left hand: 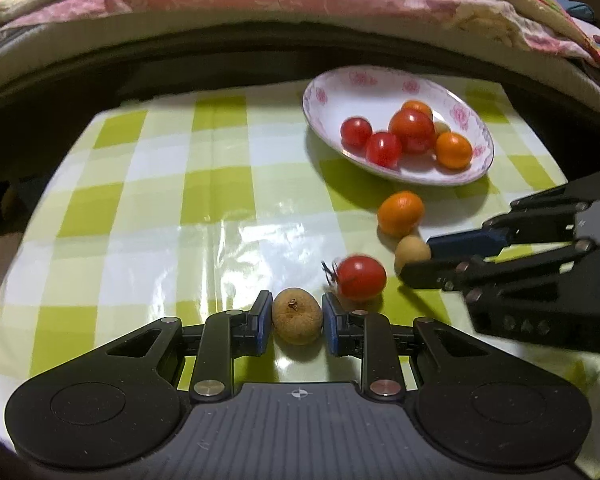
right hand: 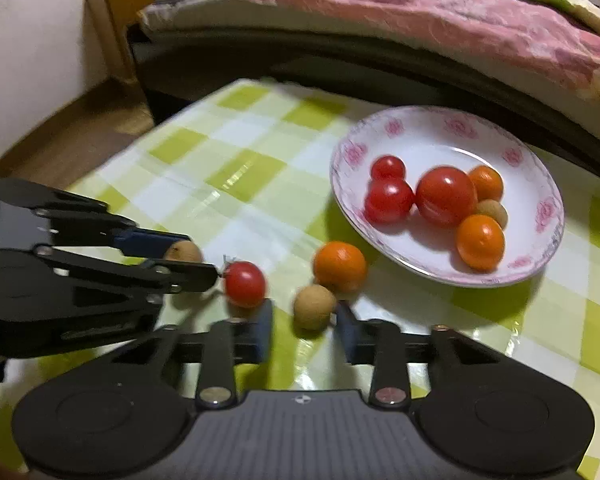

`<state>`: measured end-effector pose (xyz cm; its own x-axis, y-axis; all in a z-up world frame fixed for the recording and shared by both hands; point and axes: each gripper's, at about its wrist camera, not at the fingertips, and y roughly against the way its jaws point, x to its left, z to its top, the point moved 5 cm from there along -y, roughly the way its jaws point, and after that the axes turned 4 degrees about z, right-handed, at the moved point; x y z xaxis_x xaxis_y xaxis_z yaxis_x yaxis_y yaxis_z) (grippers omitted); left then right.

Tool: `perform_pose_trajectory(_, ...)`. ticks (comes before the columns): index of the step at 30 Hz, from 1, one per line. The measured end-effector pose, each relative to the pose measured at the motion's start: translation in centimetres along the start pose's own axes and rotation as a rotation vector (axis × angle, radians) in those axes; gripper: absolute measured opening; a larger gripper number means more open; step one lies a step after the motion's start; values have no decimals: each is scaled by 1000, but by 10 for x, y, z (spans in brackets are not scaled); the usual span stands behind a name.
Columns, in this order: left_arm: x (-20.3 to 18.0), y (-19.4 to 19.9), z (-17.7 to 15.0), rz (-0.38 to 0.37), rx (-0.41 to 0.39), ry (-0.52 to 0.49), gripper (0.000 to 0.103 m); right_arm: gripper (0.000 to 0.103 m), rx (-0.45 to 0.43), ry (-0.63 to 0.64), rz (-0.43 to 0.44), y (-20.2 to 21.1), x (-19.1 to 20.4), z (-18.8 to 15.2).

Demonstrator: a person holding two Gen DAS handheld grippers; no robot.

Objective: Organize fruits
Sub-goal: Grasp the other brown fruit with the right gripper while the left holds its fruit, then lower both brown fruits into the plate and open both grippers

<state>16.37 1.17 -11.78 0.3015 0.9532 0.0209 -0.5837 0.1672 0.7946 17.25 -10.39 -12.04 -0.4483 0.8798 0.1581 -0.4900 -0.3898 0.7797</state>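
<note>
Both tongs at loose fruit, near table edge.

Left tongs (left hand: pixel 297 320) clench a longan (left hand: pixel 297 322); right tongs (right hand: pixel 305 320) are released, straddling a second longan (right hand: pixel 314 306) just beside an orange (right hand: pixel 340 267). Plate (right hand: pixel 400 136) sits toward the far edge, part filled. Risk: the closing right tongs nudge the orange or tomato (right hand: pixel 245 284), and round fruit rolls easily on the glossy cloth.
</note>
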Motion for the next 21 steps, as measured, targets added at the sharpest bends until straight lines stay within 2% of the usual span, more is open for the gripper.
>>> perform_pose_trajectory(7,-11,5,4,-16,-18,-17,34,29,4,-32,8,5,-6,-2)
perform_pose_trajectory(10,-12,10,12,-34,-35,9,34,28,-13,-38,13,13,-6,-1)
perform_pose_trajectory(16,-27,14,44,-55,-98,17,34,28,-83,-65,9,38,-11,9)
perform_pose_trajectory(21,-39,6,70,-59,-135,10,34,28,-147,-93,-31,54,-28,25)
